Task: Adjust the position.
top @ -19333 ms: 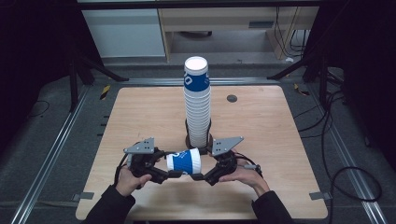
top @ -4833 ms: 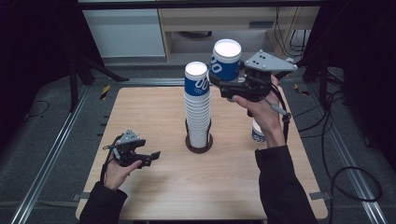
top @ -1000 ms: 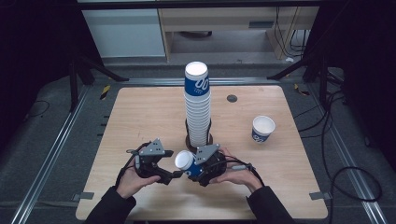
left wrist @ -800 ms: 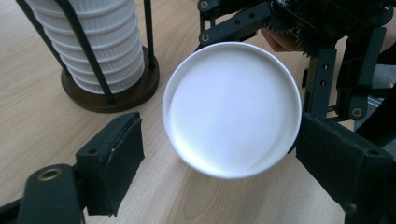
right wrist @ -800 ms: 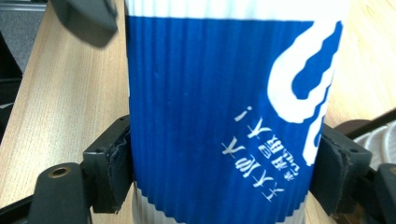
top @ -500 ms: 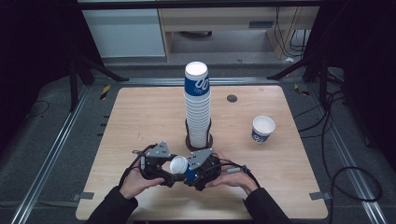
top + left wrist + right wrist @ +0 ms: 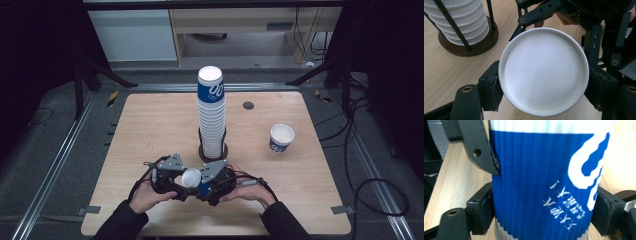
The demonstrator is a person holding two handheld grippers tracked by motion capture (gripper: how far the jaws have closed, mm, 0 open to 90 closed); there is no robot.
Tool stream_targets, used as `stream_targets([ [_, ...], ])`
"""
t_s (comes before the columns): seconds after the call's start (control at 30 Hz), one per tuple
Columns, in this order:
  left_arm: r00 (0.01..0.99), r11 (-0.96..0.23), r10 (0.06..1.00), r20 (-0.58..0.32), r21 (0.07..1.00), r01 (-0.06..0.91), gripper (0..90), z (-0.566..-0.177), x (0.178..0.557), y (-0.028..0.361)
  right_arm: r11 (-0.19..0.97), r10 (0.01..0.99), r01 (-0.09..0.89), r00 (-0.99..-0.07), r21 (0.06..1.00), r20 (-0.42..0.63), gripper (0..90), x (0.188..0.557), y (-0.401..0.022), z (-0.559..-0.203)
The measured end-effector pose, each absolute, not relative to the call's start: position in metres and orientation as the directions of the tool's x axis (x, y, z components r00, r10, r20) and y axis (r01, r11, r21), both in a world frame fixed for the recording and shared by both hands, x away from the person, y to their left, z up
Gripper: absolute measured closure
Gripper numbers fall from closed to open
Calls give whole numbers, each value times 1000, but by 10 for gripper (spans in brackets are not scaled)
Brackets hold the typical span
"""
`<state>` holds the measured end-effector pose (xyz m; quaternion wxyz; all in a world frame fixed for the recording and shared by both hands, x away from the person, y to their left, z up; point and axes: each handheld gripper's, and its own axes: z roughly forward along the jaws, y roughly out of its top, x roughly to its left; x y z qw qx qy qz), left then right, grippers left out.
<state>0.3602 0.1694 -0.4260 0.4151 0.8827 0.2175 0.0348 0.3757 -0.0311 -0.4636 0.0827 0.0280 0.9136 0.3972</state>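
The paper cup [image 7: 191, 178] lies on its side just above the near edge of the table [image 7: 150, 125], held between the two grippers, its white bottom turned up toward the person and its blue printed wall [image 7: 536, 182] running across the right gripper view. The left gripper [image 7: 172, 181] has just been closing; in the left gripper view its black pads [image 7: 489, 87] sit against the rim of the cup's bottom on both sides, so it is clamped on the cup. The right gripper [image 7: 212, 186] has just been opening a little, yet its pads [image 7: 482, 211] still look pressed to the blue wall, so I judge it clamped on the cup too, only more lightly.

The main risk is this double grip. If the hands pull apart before the right jaws let go fully, the thin wall may crumple or the cup may twist out of the left pads. The left hold is on a narrow, tapered end, so a small tilt could let the cup slide free and roll on the wood.

Farther out, the tall stack of cups [image 7: 211, 112] stands in its holder [image 7: 214, 151] just behind the hands; a raised wrist or a trailing cable [image 7: 250, 181] could knock it and topple it. The single cup [image 7: 281, 138] stands upright well apart at the right and seems safe.
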Motion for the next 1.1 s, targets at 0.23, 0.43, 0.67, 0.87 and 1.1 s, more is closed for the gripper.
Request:
stream_targets([
  [0.23,900,-516,421,-118,785,344,264,-417,361,180,628,159,40,-984,777,-78,82,381,-40,-456],
  [0.43,890,-480,443,-113,808,341,264,-409,362,192,561,205,65,-977,825,-62,70,385,-54,-444],
  [0.67,876,-445,468,-116,826,347,264,-407,366,203,512,251,91,-967,854,-47,70,389,-72,-436],
  [0.87,868,-391,477,-134,853,347,264,-408,369,210,466,301,125,-953,876,-24,71,392,-86,-433],
  [1.1,872,-327,467,-143,889,321,264,-408,369,212,408,323,159,-946,899,20,73,393,-96,-432],
])
